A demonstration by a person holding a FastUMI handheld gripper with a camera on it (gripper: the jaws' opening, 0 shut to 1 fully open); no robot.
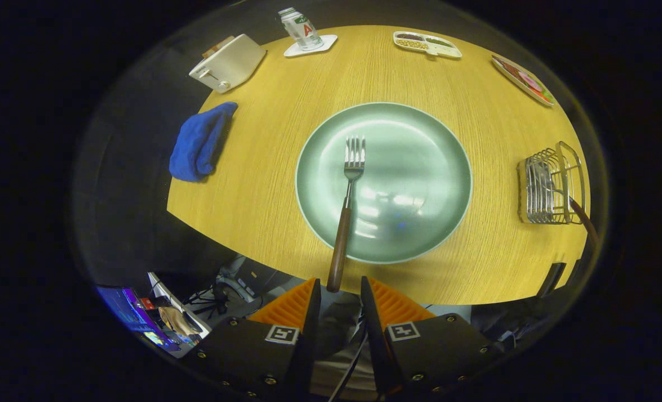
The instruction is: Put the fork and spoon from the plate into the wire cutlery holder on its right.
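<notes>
A fork [346, 209] with a brown wooden handle lies on the pale green plate [420, 167], tines pointing away from me. Its handle runs over the plate's near rim and ends between my fingertips. My gripper [340, 282] is open, with its fingers on either side of the handle's end and not pressing on it. The wire cutlery holder [548, 184] stands on the table to the right of the plate. A brown-handled utensil [583, 218], apparently the spoon, rests in the holder with its handle sticking out towards the table's edge.
The round wooden table [264, 184] also carries a blue cloth [200, 142] left of the plate, a white toaster [228, 62], a bottle on a coaster [303, 30], a divided snack tray [427, 44] and a patterned dish [523, 79] at the far edge.
</notes>
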